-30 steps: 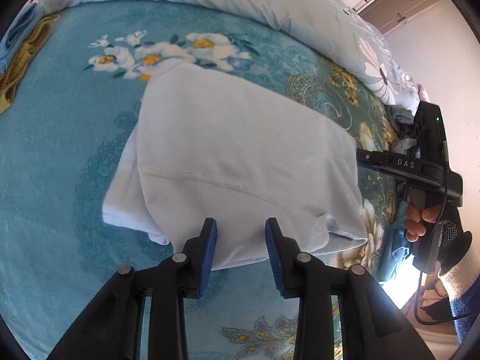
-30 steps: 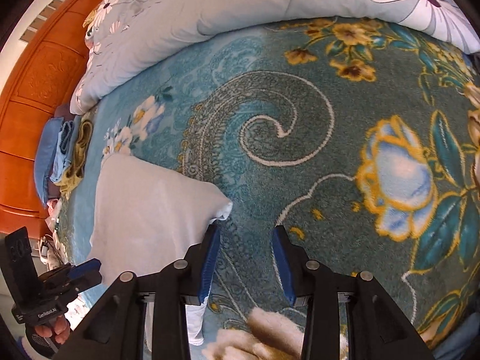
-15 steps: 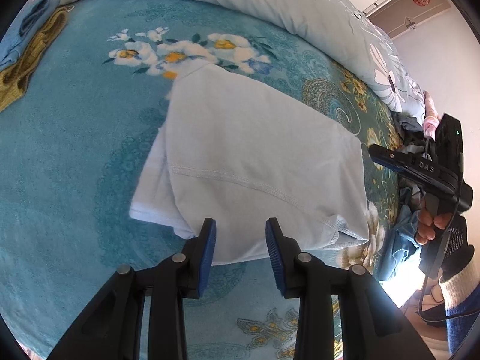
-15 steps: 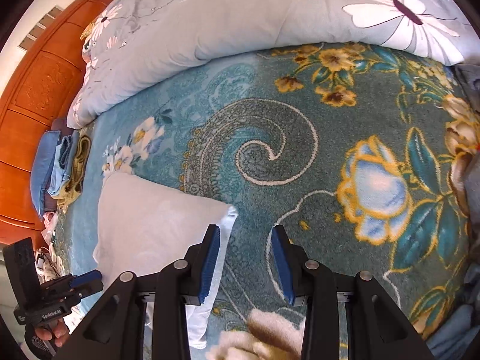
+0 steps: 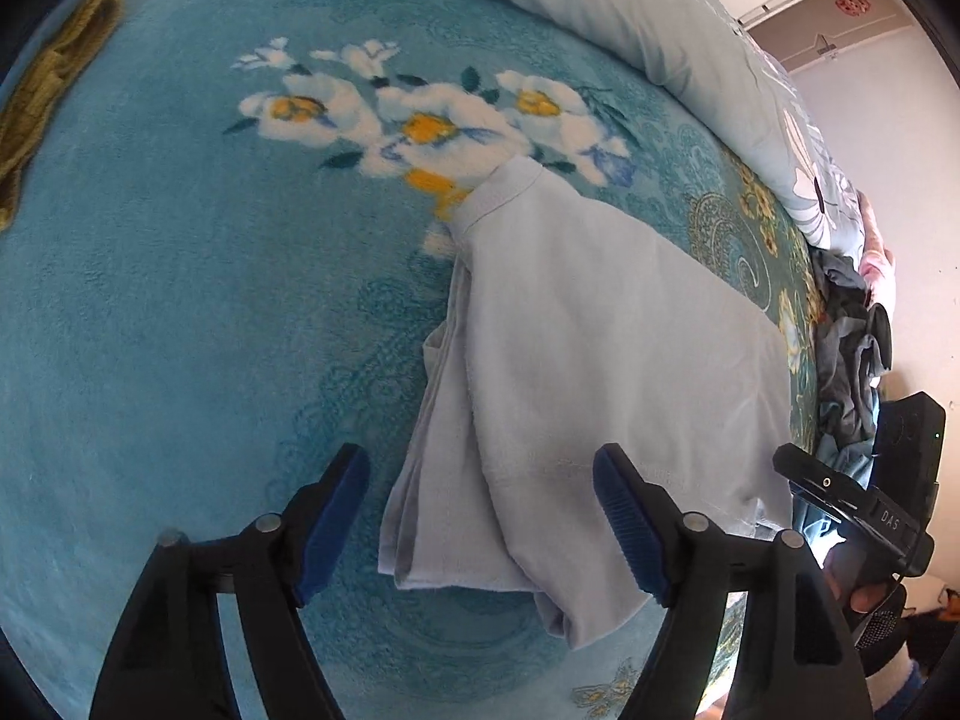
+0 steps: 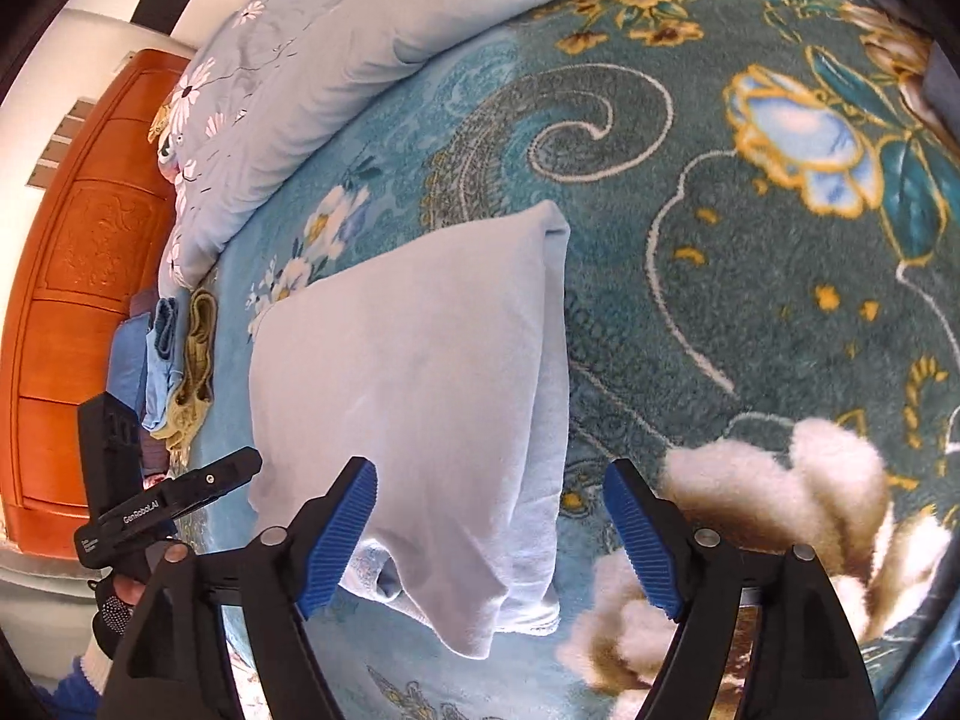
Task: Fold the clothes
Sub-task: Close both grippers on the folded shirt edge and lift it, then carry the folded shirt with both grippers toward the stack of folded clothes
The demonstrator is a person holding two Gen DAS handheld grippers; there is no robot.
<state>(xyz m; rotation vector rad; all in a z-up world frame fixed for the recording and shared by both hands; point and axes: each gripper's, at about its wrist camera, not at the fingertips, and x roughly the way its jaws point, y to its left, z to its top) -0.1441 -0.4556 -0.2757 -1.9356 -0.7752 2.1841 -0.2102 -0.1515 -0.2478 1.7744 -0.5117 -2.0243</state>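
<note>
"DAS" readable on right gripper (image 5: 864, 516); "GenRobot.AI" on left gripper (image 6: 174, 504). Both sets of fingers now spread wide, narrower earlier, straddling shirt (image 5: 600, 372) edge on bed (image 5: 180, 300).

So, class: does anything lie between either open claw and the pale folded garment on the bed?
Nothing visible does. The left claw and right claw both stand open just short of the pale folded garment, with only bare blanket around it.

Item: pale blue garment (image 5: 600, 360), which I see folded into a long panel.
Pose: flat on the bedspread, layered edges along its left side.
Near end: hem corner drooping toward me.
Far end: narrow collar.
</note>
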